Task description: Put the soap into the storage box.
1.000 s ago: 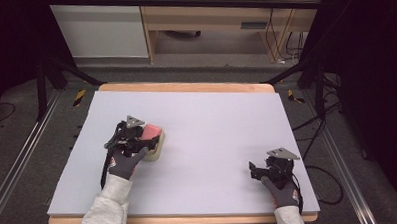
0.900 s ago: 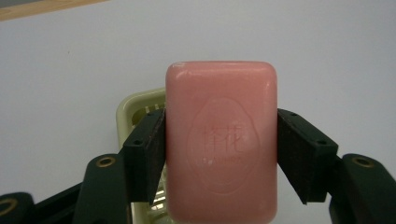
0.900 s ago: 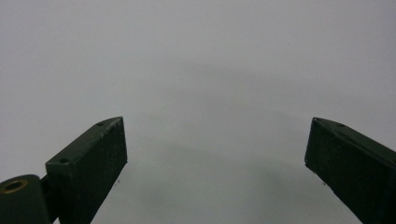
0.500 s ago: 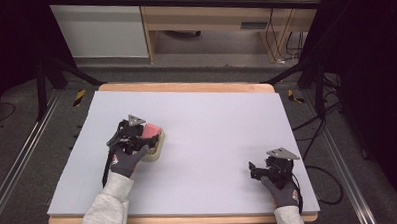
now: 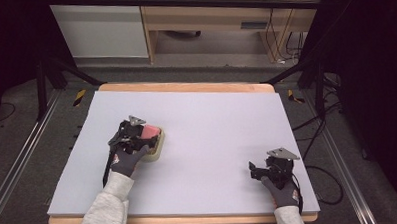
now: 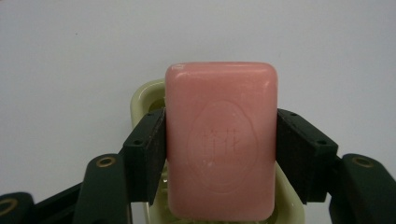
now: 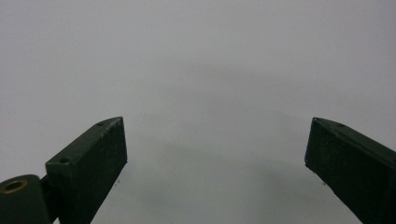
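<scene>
The pink soap bar (image 6: 221, 140), clamped on both long sides by the left tongs (image 6: 221, 149), sits over its cream dish (image 6: 142, 100) toward the counter's (image 5: 211, 116) left edge, seemingly mid-lift or mid-placement, so next comes a steady vertical move, while the right tongs (image 7: 217, 154) gape empty near the front right corner.

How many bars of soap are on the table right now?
1. The pink soap bar sits between the left gripper's jaws, over the pale soap dish at the table's left. The right gripper holds nothing. None seems hidden.
</scene>
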`<state>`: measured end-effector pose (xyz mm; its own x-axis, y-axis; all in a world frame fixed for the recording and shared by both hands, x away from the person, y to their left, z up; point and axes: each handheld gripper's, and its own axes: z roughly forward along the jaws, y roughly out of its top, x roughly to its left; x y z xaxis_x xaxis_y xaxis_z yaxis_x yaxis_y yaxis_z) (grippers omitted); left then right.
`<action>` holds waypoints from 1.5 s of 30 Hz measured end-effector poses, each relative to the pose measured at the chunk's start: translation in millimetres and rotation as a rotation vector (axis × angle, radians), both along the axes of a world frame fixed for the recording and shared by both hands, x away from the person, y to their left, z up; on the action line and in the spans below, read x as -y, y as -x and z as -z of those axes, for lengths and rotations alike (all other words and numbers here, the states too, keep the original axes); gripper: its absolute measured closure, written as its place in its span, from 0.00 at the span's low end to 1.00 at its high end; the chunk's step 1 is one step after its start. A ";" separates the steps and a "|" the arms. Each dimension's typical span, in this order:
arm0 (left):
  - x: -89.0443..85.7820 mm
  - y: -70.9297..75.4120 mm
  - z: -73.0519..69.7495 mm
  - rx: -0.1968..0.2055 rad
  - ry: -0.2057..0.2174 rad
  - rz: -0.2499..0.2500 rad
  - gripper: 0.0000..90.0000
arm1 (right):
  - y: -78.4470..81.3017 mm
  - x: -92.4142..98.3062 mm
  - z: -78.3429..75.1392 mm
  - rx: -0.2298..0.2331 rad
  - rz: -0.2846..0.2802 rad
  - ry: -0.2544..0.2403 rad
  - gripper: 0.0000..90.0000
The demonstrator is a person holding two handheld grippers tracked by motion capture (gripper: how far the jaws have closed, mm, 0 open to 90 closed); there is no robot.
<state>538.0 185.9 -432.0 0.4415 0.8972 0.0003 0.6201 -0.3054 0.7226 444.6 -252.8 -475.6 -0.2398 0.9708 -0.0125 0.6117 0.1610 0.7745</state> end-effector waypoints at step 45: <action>-5.3 8.6 -8.4 0.051 0.029 -0.006 0.34 | 0.3 0.2 -0.1 0.003 0.002 0.002 0.06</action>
<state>529.3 191.2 -423.6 0.4359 0.9000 -0.0031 0.5841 -0.2802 0.7618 444.3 -253.0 -475.5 -0.2376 0.9712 -0.0150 0.6096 0.1611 0.7762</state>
